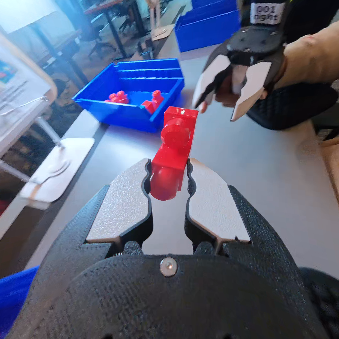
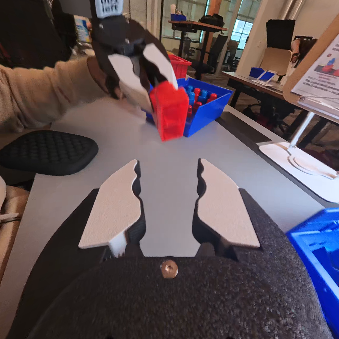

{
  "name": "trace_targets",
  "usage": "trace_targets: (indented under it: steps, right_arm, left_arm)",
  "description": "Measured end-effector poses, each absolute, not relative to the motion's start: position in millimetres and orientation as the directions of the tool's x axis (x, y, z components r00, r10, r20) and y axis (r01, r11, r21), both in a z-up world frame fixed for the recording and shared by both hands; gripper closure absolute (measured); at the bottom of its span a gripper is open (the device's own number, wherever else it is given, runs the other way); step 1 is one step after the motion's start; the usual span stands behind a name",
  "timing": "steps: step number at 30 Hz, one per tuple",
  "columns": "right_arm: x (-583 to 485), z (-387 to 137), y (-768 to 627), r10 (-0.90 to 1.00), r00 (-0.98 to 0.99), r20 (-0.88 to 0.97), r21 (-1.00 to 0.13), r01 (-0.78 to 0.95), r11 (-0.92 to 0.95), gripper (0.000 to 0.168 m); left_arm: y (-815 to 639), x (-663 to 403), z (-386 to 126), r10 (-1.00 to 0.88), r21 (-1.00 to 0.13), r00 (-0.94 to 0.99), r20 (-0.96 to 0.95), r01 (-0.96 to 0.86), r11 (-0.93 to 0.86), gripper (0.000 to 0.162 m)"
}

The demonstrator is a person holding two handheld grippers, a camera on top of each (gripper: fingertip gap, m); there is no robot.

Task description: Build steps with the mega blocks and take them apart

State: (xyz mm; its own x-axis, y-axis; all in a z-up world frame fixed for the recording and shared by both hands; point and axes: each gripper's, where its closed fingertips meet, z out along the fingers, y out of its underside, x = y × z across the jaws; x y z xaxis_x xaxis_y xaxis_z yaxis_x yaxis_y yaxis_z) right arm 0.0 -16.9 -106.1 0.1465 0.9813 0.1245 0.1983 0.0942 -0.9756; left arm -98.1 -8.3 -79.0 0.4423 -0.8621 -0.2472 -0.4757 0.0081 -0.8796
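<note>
My left gripper (image 1: 169, 161) is shut on a long red mega block (image 1: 176, 139), held by one end with its studs facing the camera. In the right wrist view the same red block (image 2: 170, 113) hangs upright from the left gripper (image 2: 163, 88), its lower end just above the grey table (image 2: 165, 183). My right gripper (image 2: 168, 161) is open and empty over the table; it also shows in the left wrist view (image 1: 214, 111), open, to the upper right of the block.
A blue bin (image 1: 132, 113) with a few red blocks stands behind the held block. Another blue bin (image 2: 207, 113) holds several red and blue blocks. A black mesh pad (image 2: 45, 152), a white stand base (image 2: 300, 165) with a sheet, and a blue bin corner (image 2: 319, 256) edge the table. The grippers' ends are close to 11 cm from one another.
</note>
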Motion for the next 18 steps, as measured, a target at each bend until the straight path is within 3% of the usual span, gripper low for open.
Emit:
trace_targets:
  steps: [3,6,11,18]
  right_arm:
    - [-12.8,-103.2,-26.9,0.979,0.124,0.165,-0.970,0.199,0.138,0.104]
    - [-16.3,-127.5,-35.2,0.977,0.048,0.208,-0.932,0.313,0.183,0.132]
    - [0.7,-160.7,-25.3,0.966,0.009,0.257,-0.860,0.458,0.225,0.132]
    - [1.8,-180.8,-15.6,0.999,-0.006,0.048,-0.915,0.401,0.047,0.131]
  left_arm:
    - [-23.9,-54.9,-112.3,-0.910,-0.888,0.361,-0.206,-0.460,0.019,0.125]
    - [-32.0,-33.4,-136.8,-0.936,-0.883,0.307,-0.173,-0.469,0.009,0.125]
    - [-30.4,-48.9,-139.9,-0.939,-0.896,0.324,-0.120,-0.442,-0.038,0.127]
    - [-15.6,-88.7,-118.3,-0.902,-0.966,0.432,-0.016,-0.240,-0.098,0.127]
